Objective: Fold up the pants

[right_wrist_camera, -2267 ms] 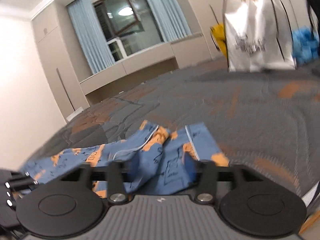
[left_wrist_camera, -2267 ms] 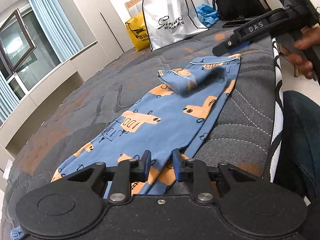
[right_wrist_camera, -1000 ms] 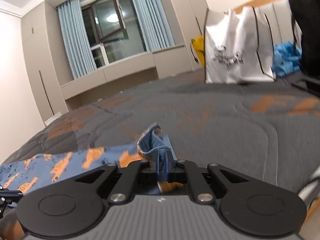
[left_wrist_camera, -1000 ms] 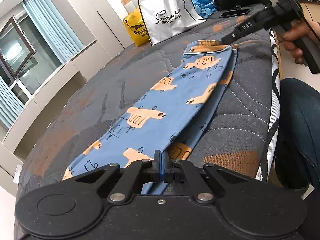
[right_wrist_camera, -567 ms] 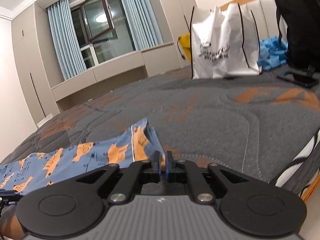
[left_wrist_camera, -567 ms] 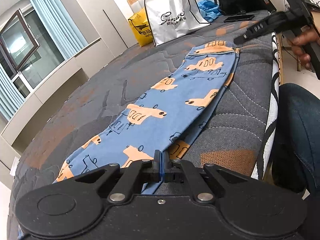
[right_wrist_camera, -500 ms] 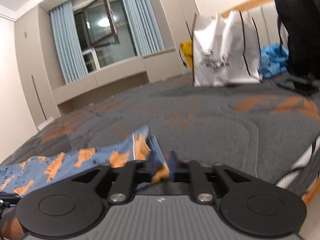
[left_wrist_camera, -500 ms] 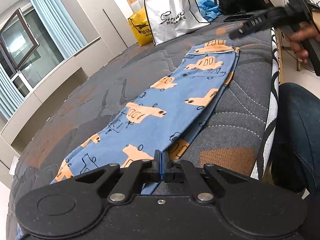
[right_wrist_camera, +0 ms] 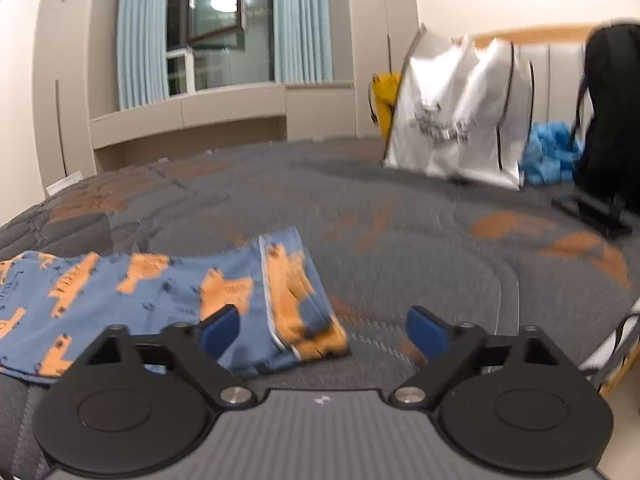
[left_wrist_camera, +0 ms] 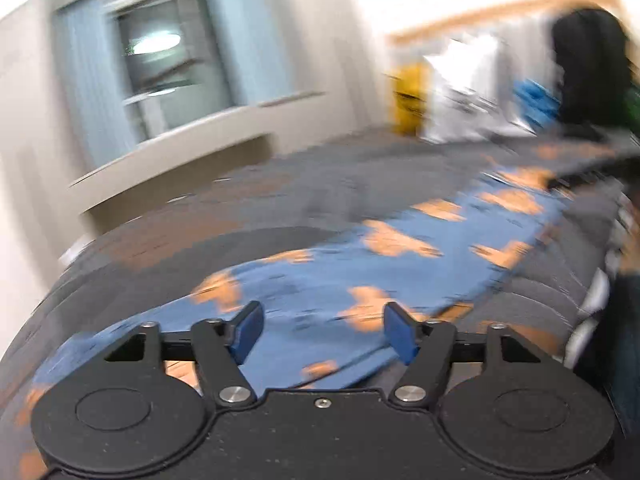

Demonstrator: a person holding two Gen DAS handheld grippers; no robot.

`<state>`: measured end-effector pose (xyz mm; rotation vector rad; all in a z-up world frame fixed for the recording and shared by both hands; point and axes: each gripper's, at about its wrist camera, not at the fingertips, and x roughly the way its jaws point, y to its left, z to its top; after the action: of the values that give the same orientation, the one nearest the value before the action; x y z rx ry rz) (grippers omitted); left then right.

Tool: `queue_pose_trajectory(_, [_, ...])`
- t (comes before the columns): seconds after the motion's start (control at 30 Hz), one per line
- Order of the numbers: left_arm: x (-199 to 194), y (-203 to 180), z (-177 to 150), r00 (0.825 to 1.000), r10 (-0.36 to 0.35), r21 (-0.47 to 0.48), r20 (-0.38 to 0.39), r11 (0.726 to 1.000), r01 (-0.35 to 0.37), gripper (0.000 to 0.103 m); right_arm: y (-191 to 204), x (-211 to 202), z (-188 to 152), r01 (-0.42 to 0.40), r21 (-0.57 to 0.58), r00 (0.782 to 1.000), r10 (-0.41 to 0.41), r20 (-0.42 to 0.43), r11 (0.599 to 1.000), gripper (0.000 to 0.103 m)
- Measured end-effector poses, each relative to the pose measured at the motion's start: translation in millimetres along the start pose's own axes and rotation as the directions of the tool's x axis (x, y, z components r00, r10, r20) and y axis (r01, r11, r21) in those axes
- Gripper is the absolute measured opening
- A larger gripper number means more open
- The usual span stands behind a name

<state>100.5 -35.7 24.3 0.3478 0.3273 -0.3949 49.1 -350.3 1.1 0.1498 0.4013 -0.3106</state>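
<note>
The blue pants [left_wrist_camera: 360, 272] with orange prints lie flat, folded lengthwise, along the near side of the grey bed [left_wrist_camera: 248, 208]. The left wrist view is blurred. My left gripper [left_wrist_camera: 322, 330] hovers over the leg end with its jaws opening; the cloth lies below them and the blue pads [left_wrist_camera: 248, 326] do not press it. In the right wrist view the waistband end of the pants [right_wrist_camera: 168, 292] rests on the bed. My right gripper [right_wrist_camera: 322, 332] stands over that end, its jaws opening wide, with nothing pinched.
A white shopping bag [right_wrist_camera: 452, 120], a yellow bag [right_wrist_camera: 384, 96], blue cloth [right_wrist_camera: 552, 152] and a black backpack [right_wrist_camera: 612, 120] stand by the headboard. A dark phone-like object [right_wrist_camera: 592, 210] lies on the bed. The bed's edge [right_wrist_camera: 616, 344] runs at the right; a person's leg [left_wrist_camera: 628, 340] is beside it.
Both grippers were shut on the pants' edges and have let go, jaws now wide. The left gripper swung and rolled, blurring its view; the right backed slightly from the waistband.
</note>
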Motion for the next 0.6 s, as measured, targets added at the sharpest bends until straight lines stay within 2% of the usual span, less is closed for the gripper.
queue_pose_trajectory(0.03, [-6,12,-3,0.999,0.048,-0.042,0.003,0.998,-0.048,0.078,6,-3,3,-0.016,-0.015,1.000,0.016,0.016,1.000,0.103])
queue_pose_trajectory(0.1, [-18,37,-11,0.988,0.152,-0.112,0.000,0.982,-0.151,0.081,24,-5,9,-0.078,-0.055,0.996,0.080,0.040,0.995,0.103])
queue_pose_trajectory(0.2, [-26,78,-25,0.948,0.312,-0.171,-0.063,0.932,-0.318,0.085,62,-1,14,-0.196,-0.111,0.979,0.200,0.028,0.974,0.103])
queue_pose_trajectory(0.23, [-26,93,-29,0.929,0.357,-0.188,-0.098,0.910,-0.370,0.085,76,2,13,-0.237,-0.128,0.970,0.242,0.020,0.963,0.103])
queue_pose_trajectory(0.3, [-22,126,-37,0.907,0.395,-0.239,-0.144,0.876,-0.419,0.085,104,9,11,-0.321,-0.148,0.946,0.323,-0.011,0.935,0.103])
queue_pose_trajectory(0.4, [-13,171,-44,0.909,0.381,-0.341,-0.169,0.843,-0.417,0.085,142,16,7,-0.410,-0.156,0.912,0.405,-0.063,0.899,0.103])
queue_pose_trajectory(0.47, [-4,198,-47,0.925,0.344,-0.409,-0.163,0.829,-0.381,0.085,161,18,4,-0.436,-0.177,0.900,0.427,-0.090,0.882,0.103])
queue_pose_trajectory(0.53, [9,221,-48,0.944,0.285,-0.465,-0.169,0.821,-0.331,0.082,174,16,3,-0.452,-0.199,0.892,0.441,-0.099,0.869,0.103])
queue_pose_trajectory(0.6, [22,234,-51,0.951,0.240,-0.516,-0.196,0.799,-0.308,0.078,179,15,2,-0.447,-0.209,0.895,0.434,-0.107,0.870,0.103])
